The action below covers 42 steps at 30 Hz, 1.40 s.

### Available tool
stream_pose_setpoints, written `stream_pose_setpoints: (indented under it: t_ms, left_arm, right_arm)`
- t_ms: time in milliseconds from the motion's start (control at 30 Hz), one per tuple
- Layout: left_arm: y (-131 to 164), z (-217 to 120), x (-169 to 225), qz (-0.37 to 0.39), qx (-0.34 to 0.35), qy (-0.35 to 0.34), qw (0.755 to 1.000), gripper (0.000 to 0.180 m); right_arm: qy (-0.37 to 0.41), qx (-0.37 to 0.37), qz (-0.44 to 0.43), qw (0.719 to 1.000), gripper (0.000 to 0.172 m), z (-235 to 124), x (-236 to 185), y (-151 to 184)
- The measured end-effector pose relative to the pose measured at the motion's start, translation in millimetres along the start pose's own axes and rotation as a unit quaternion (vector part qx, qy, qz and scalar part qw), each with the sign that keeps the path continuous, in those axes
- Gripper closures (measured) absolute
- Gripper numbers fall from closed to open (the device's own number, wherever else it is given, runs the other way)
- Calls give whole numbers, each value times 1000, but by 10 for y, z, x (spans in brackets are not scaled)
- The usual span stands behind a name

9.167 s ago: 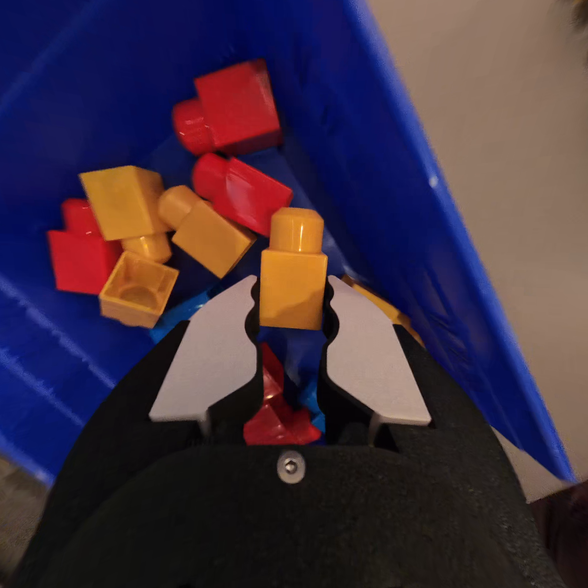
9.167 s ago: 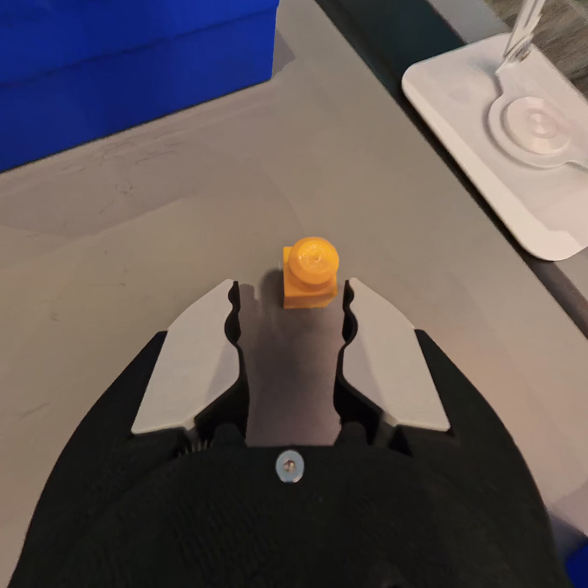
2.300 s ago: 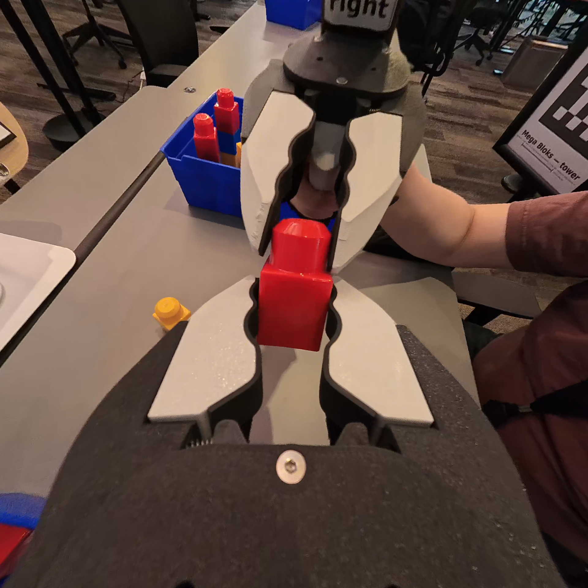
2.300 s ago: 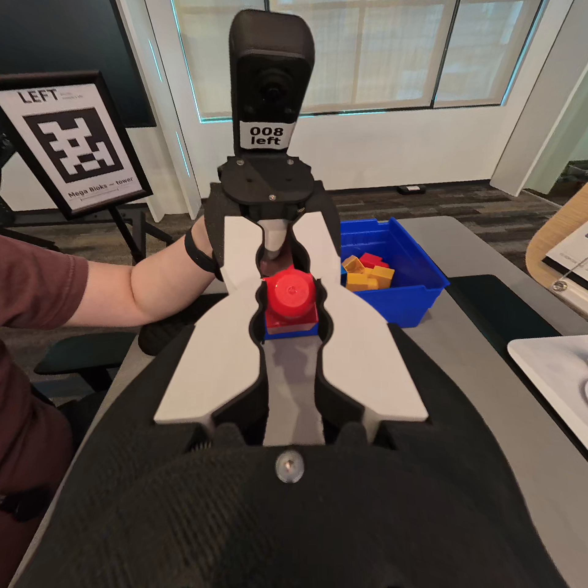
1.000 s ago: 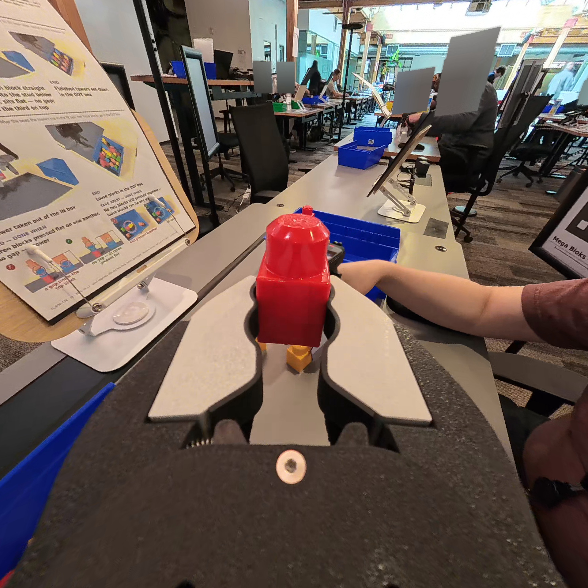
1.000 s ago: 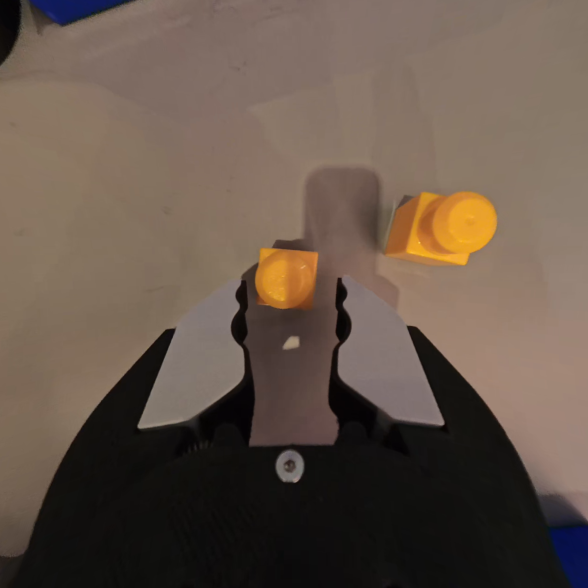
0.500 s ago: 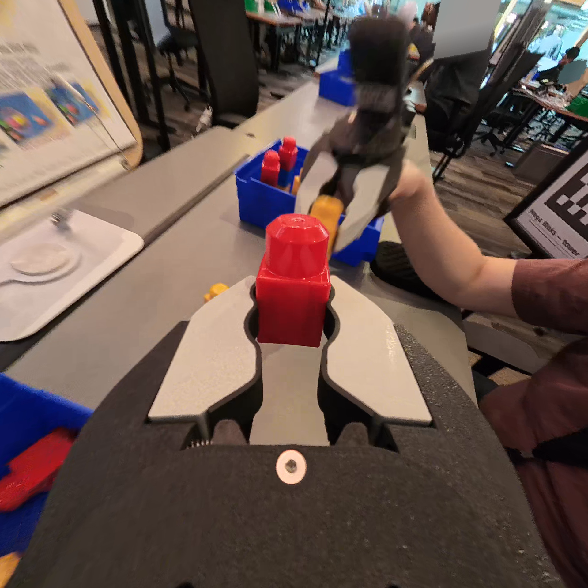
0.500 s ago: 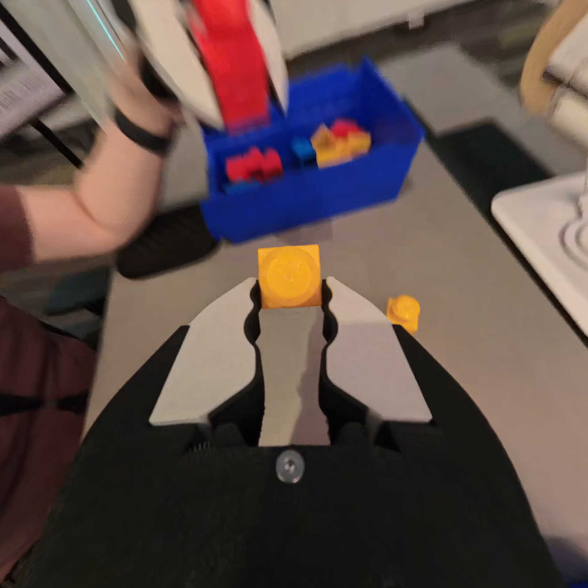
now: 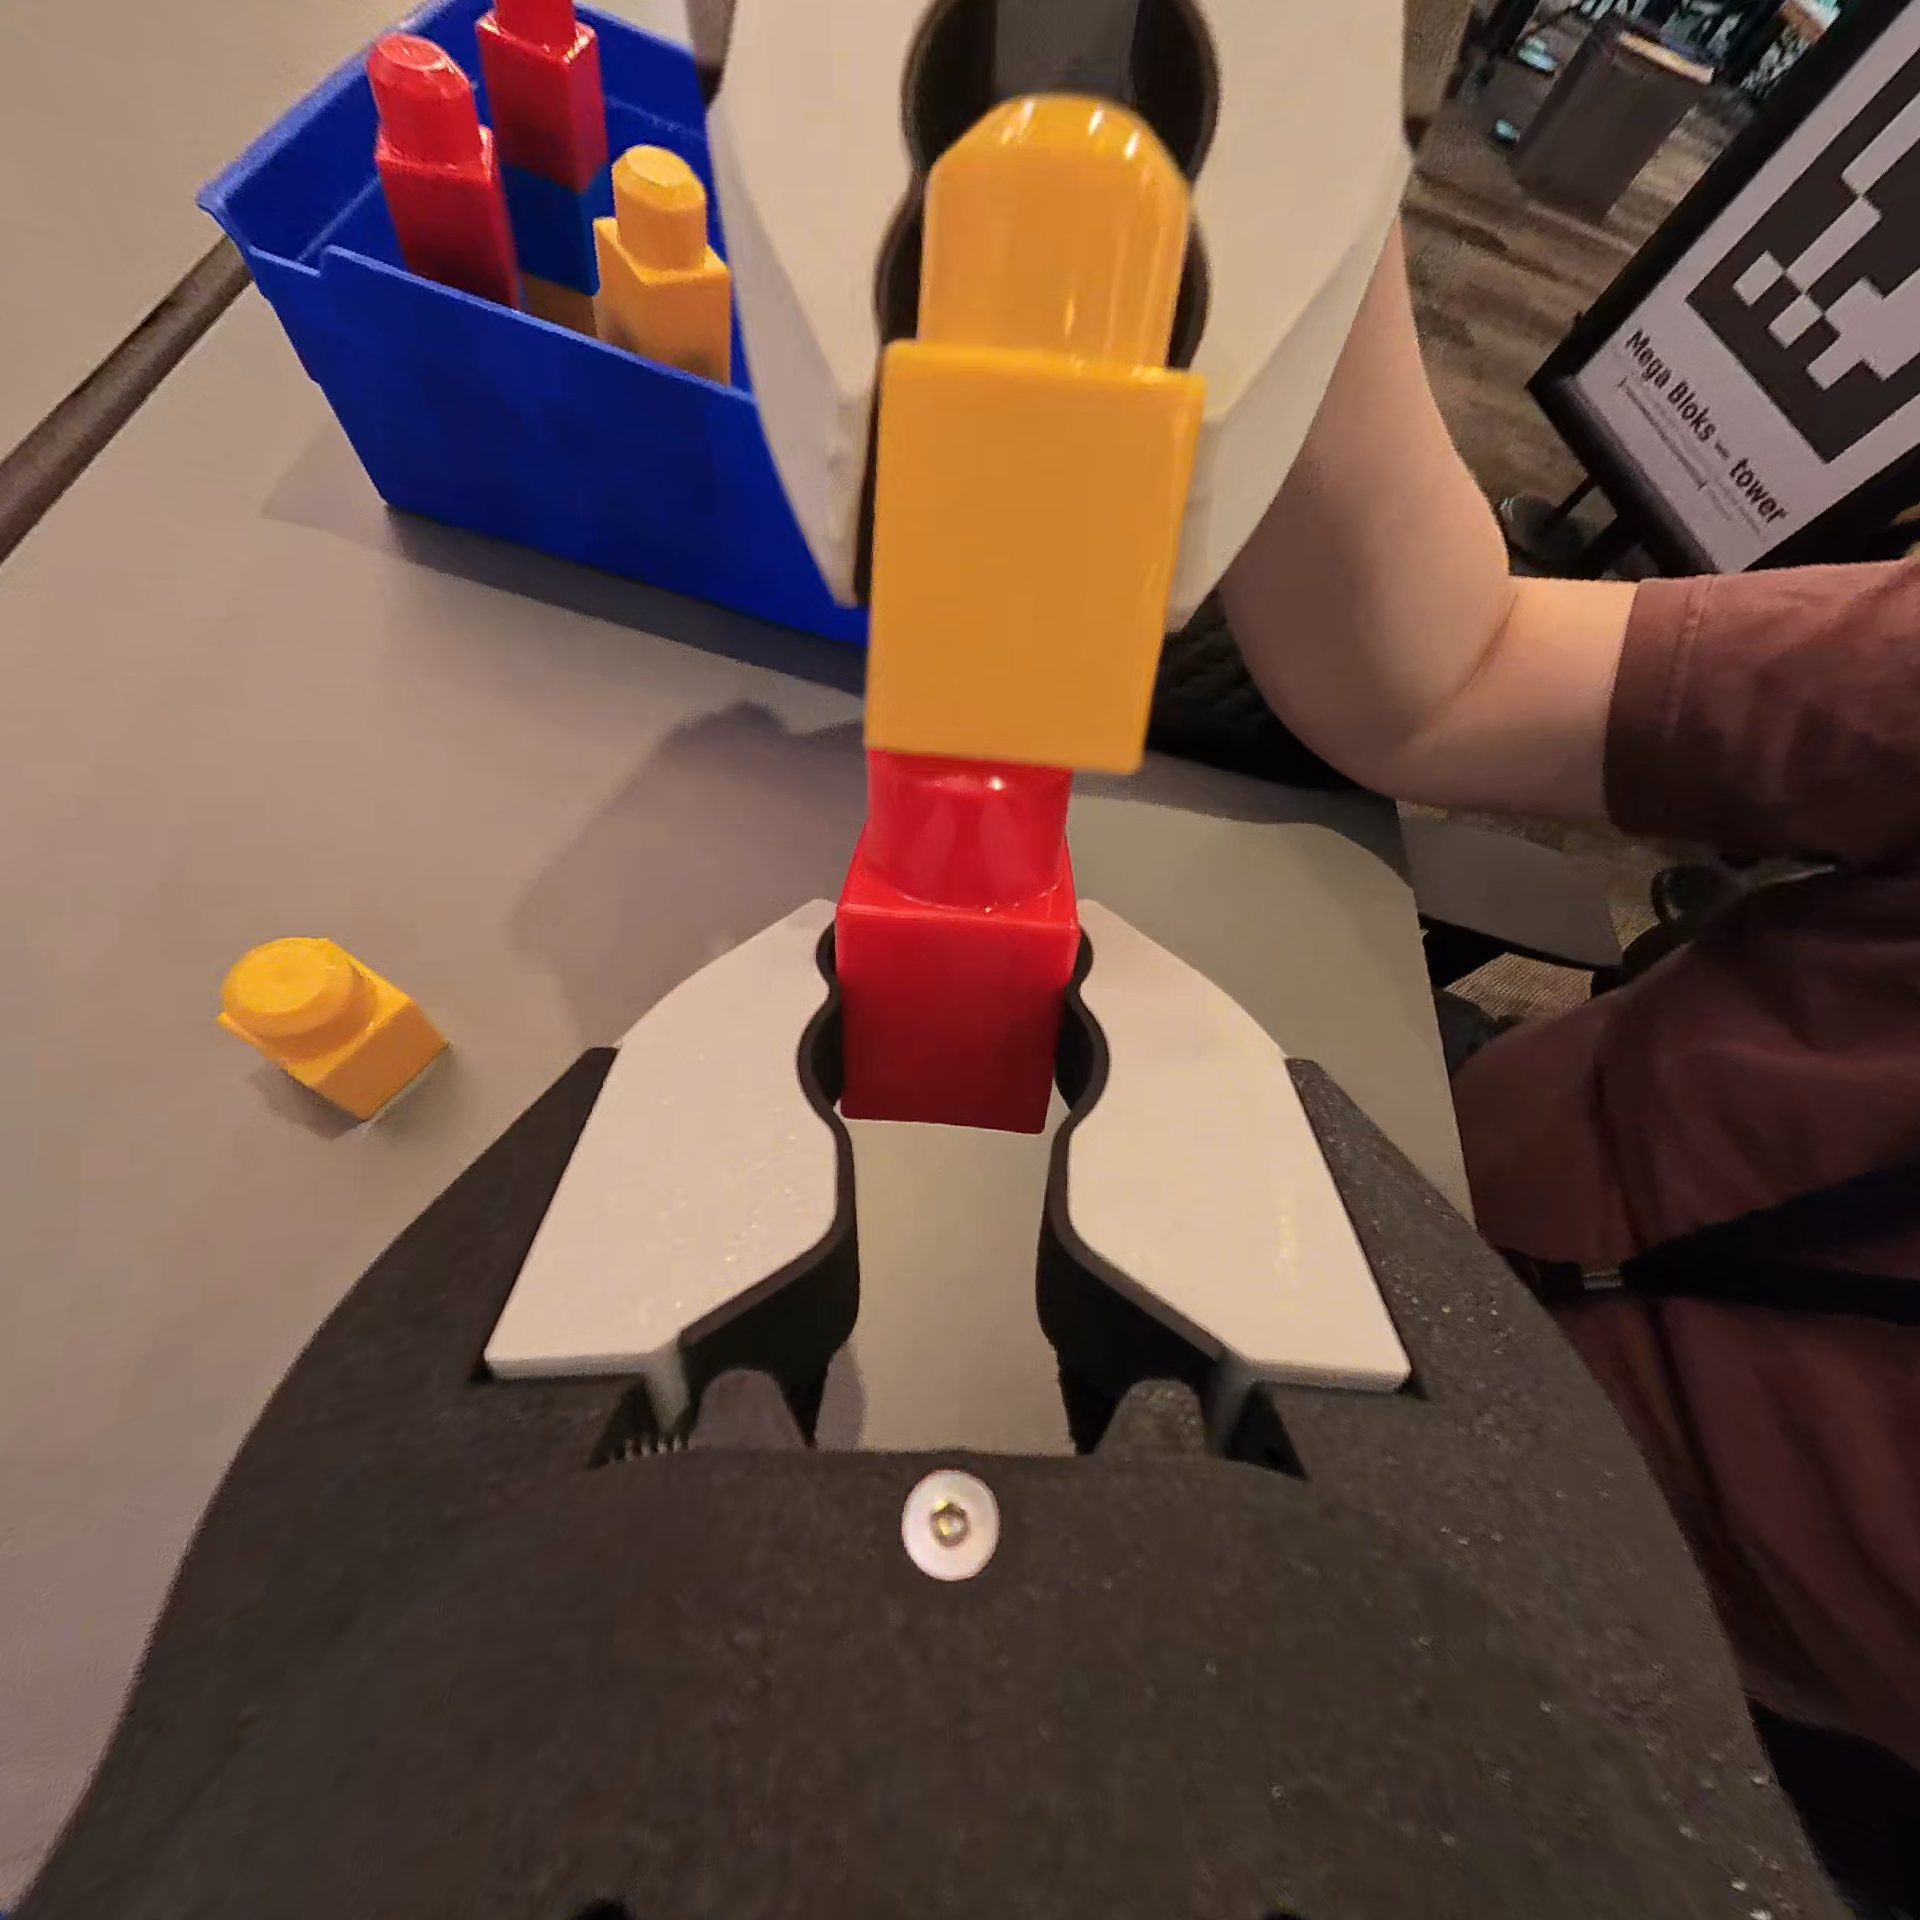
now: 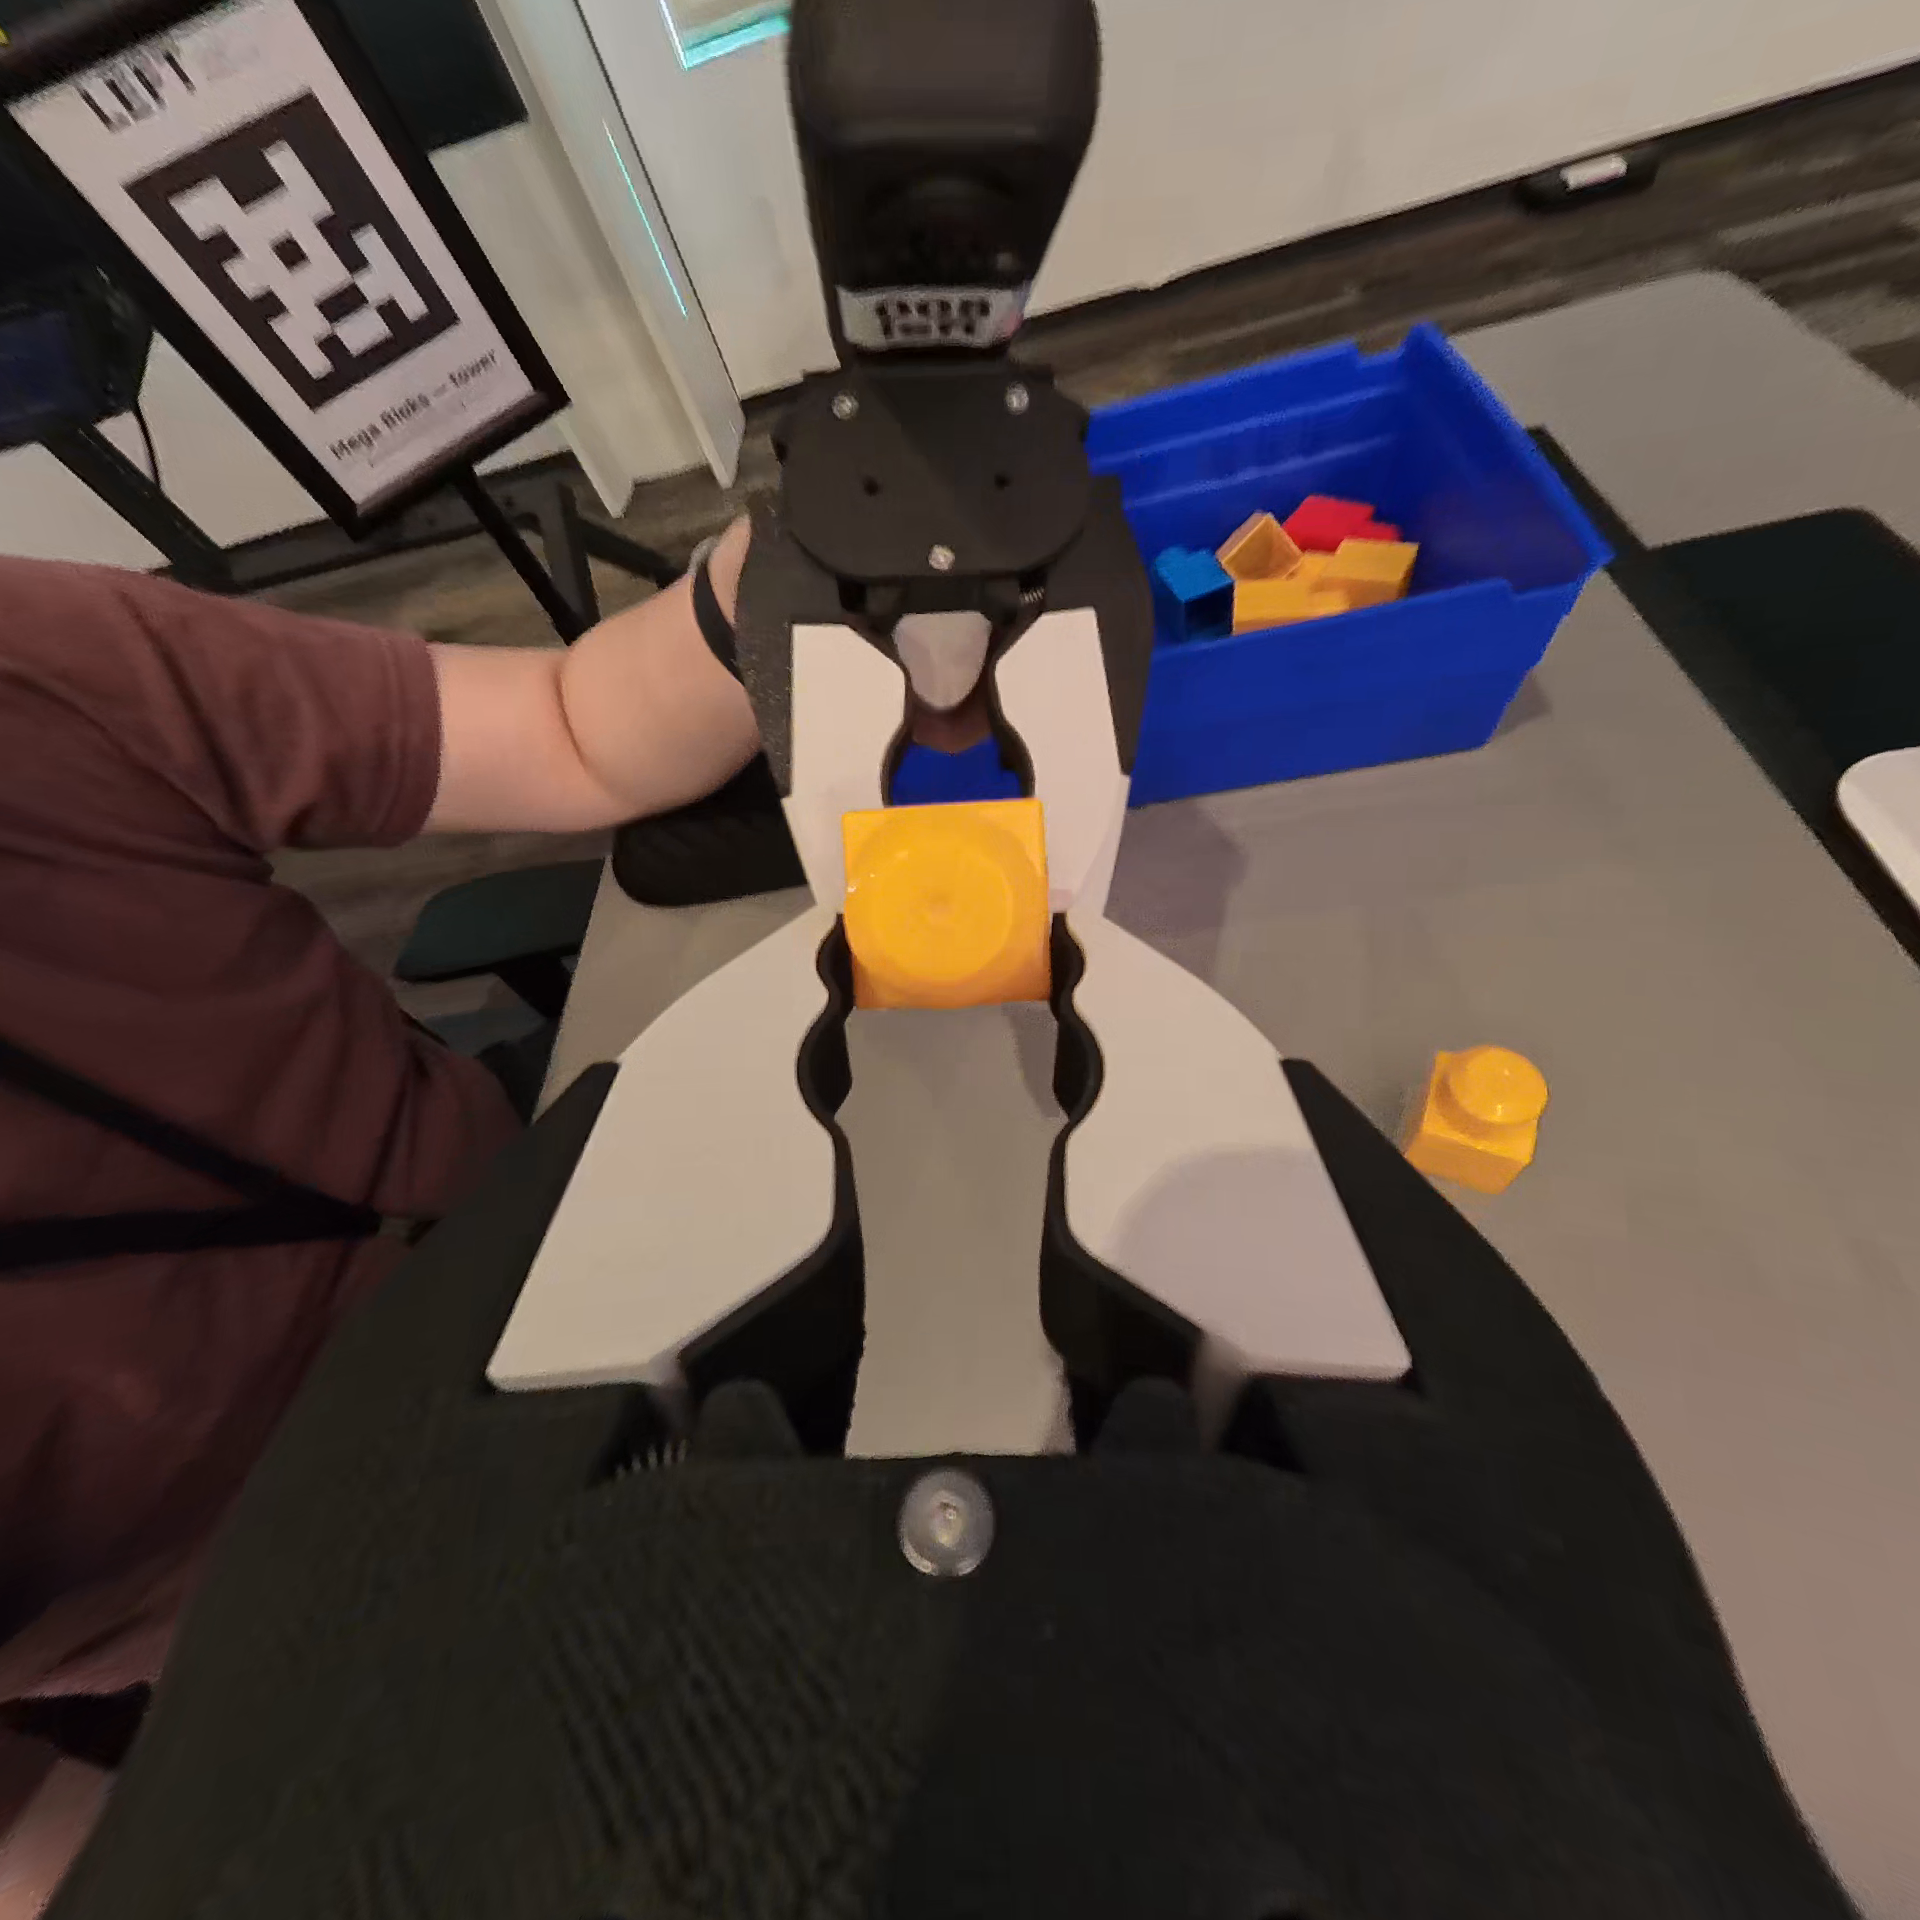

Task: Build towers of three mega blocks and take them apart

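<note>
Both jaws are pinching blocks. Your left gripper (image 9: pixel 951 1023) clamps the red block (image 9: pixel 951 997), pads pressed on its two sides, stud pointing away from you. Your right gripper (image 10: pixel 951 971) clamps an orange block (image 10: pixel 940 904) in the same manner. In the left wrist view that orange block (image 9: pixel 1023 499) sits directly over the red stud, its open base touching or just starting onto the stud top; the stud is mostly exposed, so the joint is not seated.

Change since the last second: the right jaws stood spread around an orange block on the table, then closed on it, lifted it and carried it across to meet the red block. The left grip on the red block has not altered. Judgement: you are at the mating step of a tower, with one joint about to be made.

Surroundings, largest first:
- Grey table (image 9: pixel 312 748), carrying everything below.
- Blue bin (image 9: pixel 499 416) holding upright finished stacks of red, blue and orange.
- Second blue bin (image 10: pixel 1351 675) holding loose blocks.
- Spare orange block (image 9: pixel 327 1023), lying loose on the table, well apart from both grippers; likely the third block.

Next move, as a judgement: keep both blocks coaxial and press them together until no red stud shows. A tilted orange block may jam or slip in the pads.
</note>
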<state>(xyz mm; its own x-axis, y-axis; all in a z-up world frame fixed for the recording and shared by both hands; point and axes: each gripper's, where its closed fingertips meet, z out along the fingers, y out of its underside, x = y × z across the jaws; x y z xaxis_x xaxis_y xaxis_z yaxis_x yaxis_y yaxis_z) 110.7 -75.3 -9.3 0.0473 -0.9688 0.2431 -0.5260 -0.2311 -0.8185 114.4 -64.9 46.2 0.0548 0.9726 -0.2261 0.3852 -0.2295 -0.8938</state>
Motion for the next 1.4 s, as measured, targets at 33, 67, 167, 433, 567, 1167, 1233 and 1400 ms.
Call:
stream_pose_setpoints:
  t_ms: [33,67,167,433,567,1167,1233,1400]
  left_arm:
    - [13,16,13,5,-7,-1,1000,143]
    - [20,31,29,12,-12,-2,1000,143]
    - [75,59,36,36,-35,-18,999,144]
    - [-200,-89,52,-5,49,-11,999,144]
    - [-366,-181,65,-24,107,-2,994,144]
    - [-312,-129,53,-34,75,-4,997,145]
    - [-310,-148,54,-31,75,-3,997,145]
    - [-311,-147,89,-20,72,1,997,145]
  right_arm:
    - [4,-13,-2,1000,135,32,11,40]
    - [-2,-24,1,1000,135,67,-3,73]
    - [-17,-23,16,999,135,110,-31,72]
    - [-6,119,2,993,134,94,13,-372]
    - [-2,197,-12,980,133,127,13,-581]
    - [-16,142,-2,990,134,156,12,-416]
    - [-17,147,0,989,134,168,6,-429]
    - [-20,138,-10,990,134,159,-35,-417]
